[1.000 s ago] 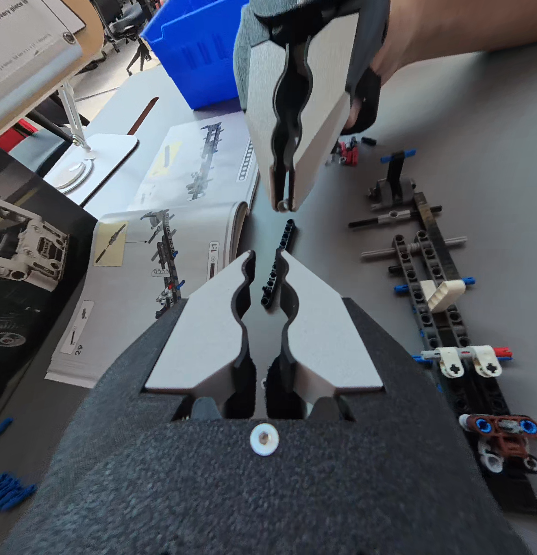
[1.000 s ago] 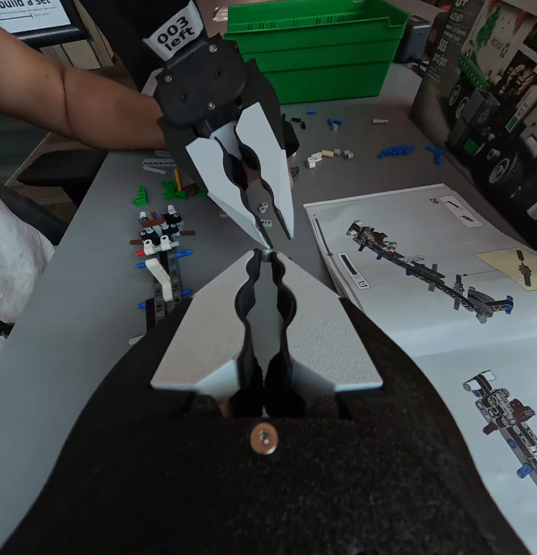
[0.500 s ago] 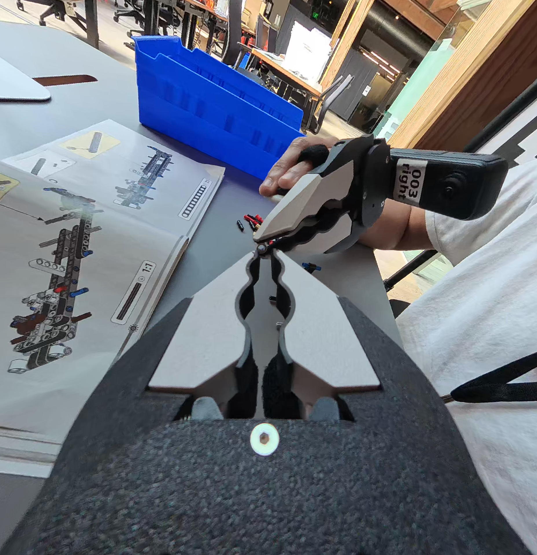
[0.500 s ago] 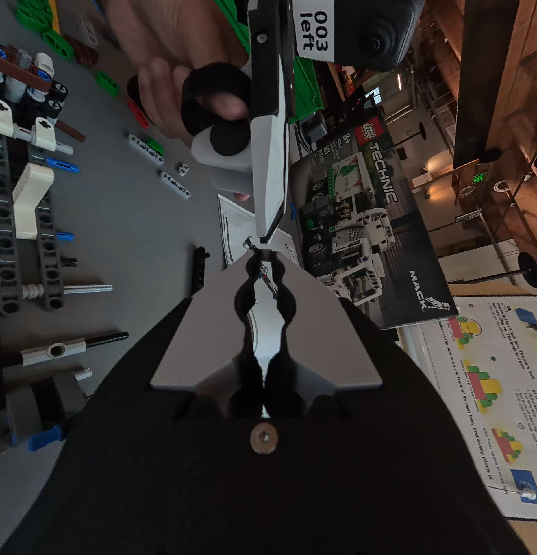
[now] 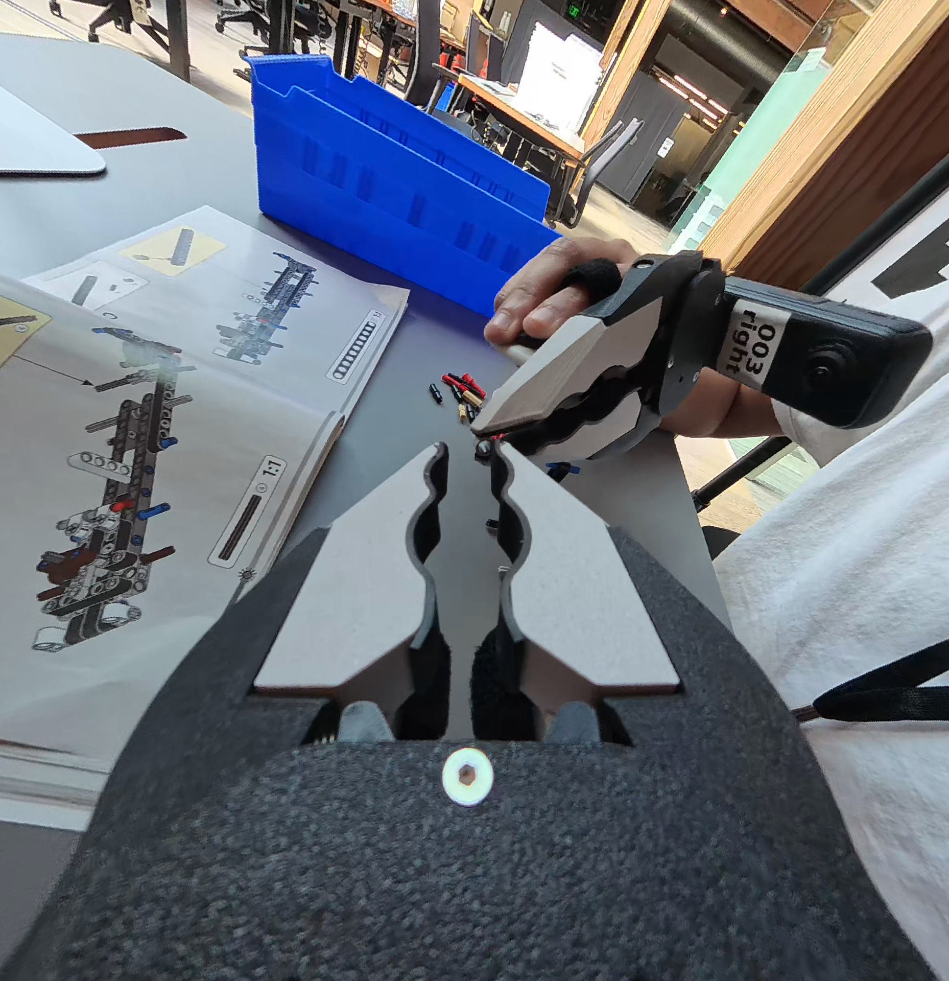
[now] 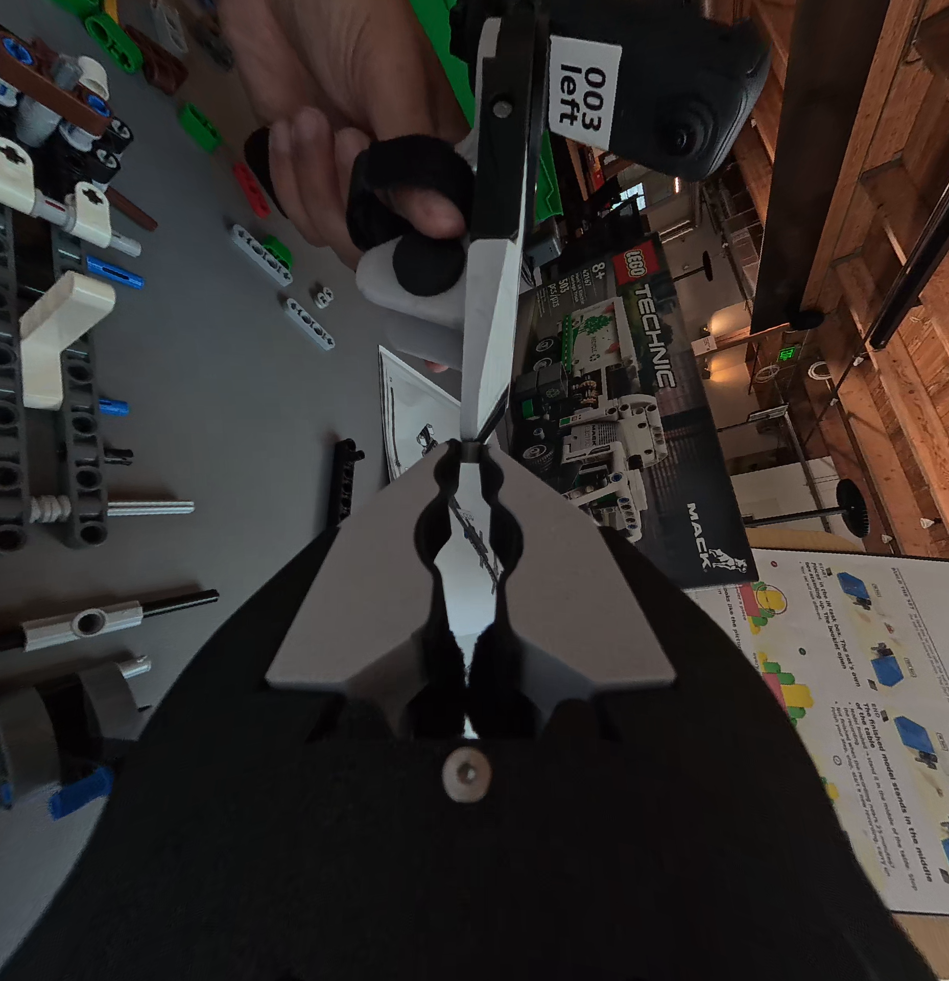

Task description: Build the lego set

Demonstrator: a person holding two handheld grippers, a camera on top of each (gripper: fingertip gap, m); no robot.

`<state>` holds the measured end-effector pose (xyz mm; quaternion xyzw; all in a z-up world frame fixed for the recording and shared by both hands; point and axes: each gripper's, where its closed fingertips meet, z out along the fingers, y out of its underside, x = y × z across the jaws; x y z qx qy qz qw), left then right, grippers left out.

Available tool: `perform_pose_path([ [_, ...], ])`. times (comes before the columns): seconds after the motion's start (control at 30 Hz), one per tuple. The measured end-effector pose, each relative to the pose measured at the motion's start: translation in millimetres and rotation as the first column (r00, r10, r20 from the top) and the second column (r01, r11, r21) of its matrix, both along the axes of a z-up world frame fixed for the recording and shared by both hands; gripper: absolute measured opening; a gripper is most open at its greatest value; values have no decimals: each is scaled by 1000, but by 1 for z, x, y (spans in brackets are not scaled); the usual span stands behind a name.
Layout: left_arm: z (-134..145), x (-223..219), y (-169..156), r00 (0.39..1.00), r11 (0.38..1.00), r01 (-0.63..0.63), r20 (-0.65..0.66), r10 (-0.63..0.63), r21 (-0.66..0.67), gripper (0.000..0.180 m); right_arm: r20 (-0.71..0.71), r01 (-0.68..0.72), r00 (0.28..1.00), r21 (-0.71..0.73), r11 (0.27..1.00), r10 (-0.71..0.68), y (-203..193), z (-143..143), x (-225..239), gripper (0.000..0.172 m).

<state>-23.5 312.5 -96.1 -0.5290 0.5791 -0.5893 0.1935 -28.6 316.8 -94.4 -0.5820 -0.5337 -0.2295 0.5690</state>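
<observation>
A small grey peg (image 6: 472, 452) is clamped at the tips of the right tool (image 6: 471, 451). The left tool (image 5: 467, 451) is held apart, its tips just beside the peg, above the desk (image 5: 398, 403).

The left gripper (image 5: 466, 451) now stands with its fingers spread apart, where half a second ago they were nearly closed at the tips. The small grey piece (image 6: 471, 452) sits clamped between the right gripper's (image 6: 469, 451) tips, just against the left gripper's right fingertip (image 5: 501, 454). Compared with a second ago, both grippers have swung from facing down at the table to meeting tip to tip at an angle.
</observation>
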Motion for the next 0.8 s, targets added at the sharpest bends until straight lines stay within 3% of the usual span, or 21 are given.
perform_pose_path([
  [0.1, 3, -1, -5, 999, 999, 30, 12, -30, -35, 4, 8, 3, 1000, 11, 1000, -3, 0, 1, 1, 6],
  [0.27, 5, -3, -7, 998, 994, 57, 19, -55, -96, 10, 8, -27, 1000, 30, 999, 27, -2, 4, -1, 6],
  [0.37, 4, -3, -8, 998, 994, 62, 13, -62, -90, 17, 40, -22, 999, 30, 999, 21, -1, 0, -1, 6],
  [0.53, 1, -2, -8, 999, 997, 51, 4, -51, -49, 7, 55, -28, 998, 35, 999, 26, -1, -2, -3, 6],
  [0.67, 3, -4, -10, 997, 995, 71, 11, -70, -71, 6, 4, -40, 999, 30, 999, 40, -2, 1, -5, 6],
  [0.8, 13, -10, -17, 988, 971, 151, 50, -144, -187, 5, -123, -93, 988, 1, 996, 92, -8, 9, -11, 6],
])
